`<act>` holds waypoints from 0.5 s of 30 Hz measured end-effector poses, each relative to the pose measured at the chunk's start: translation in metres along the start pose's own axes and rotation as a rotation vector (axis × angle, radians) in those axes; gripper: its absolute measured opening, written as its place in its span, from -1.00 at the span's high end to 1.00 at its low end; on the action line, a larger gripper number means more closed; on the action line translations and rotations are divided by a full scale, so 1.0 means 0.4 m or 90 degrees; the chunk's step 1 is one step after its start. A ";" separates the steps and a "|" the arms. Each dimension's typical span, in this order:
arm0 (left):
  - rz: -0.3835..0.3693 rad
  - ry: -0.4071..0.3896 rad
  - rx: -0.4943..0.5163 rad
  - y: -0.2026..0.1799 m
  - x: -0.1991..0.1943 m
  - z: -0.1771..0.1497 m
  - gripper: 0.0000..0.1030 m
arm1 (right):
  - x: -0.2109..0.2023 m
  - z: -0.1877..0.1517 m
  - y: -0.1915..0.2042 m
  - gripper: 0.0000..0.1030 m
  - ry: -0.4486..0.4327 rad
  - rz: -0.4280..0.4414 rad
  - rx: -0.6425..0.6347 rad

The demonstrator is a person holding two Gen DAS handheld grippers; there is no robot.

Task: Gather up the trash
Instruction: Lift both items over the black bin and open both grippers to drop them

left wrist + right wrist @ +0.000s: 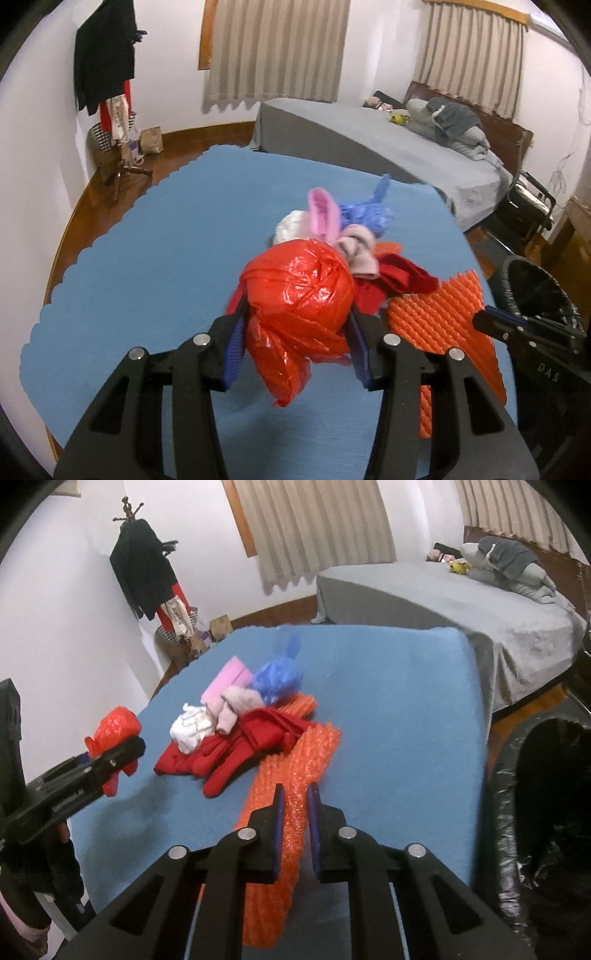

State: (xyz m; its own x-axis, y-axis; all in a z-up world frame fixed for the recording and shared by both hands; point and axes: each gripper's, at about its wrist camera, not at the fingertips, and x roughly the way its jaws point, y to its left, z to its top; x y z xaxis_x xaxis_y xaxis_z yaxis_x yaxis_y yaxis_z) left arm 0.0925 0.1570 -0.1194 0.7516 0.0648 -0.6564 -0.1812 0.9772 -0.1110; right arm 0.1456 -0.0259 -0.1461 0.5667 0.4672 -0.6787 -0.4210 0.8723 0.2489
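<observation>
Left wrist view: my left tool (295, 332) clamps the red plastic bag (299, 291), hiding part of the clothes pile (369, 269); right tool (295, 812) pinches the orange foam net (295, 771), its lower end cut off.

Red plastic bag (299, 291), ribbed orange foam netting (291, 786), plain blue tablecloth (147, 258), black bin (535, 812).

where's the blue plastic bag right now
The blue plastic bag lies on the blue table at the far end of the pile, beside the pink foam piece and behind the red garment, in both wrist views.
</observation>
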 end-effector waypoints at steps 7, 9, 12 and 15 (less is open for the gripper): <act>-0.016 -0.020 0.023 -0.067 -0.031 0.015 0.11 | -0.067 0.026 -0.027 0.76 -0.037 -0.020 0.006; -0.022 -0.027 0.027 -0.082 -0.041 0.019 0.11 | -0.086 0.034 -0.034 0.76 -0.050 -0.023 0.007; -0.033 -0.037 0.033 -0.109 -0.056 0.028 0.11 | -0.109 0.042 -0.041 0.76 -0.064 -0.028 0.007; -0.041 -0.041 0.040 -0.133 -0.064 0.032 0.11 | -0.129 0.046 -0.046 0.77 -0.078 -0.034 0.006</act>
State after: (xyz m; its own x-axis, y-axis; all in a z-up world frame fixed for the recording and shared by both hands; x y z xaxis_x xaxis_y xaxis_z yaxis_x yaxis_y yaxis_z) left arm 0.0909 0.1061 -0.0870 0.7997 0.0121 -0.6003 -0.0924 0.9904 -0.1032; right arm 0.1373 -0.0634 -0.1030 0.6705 0.4339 -0.6018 -0.3816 0.8973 0.2219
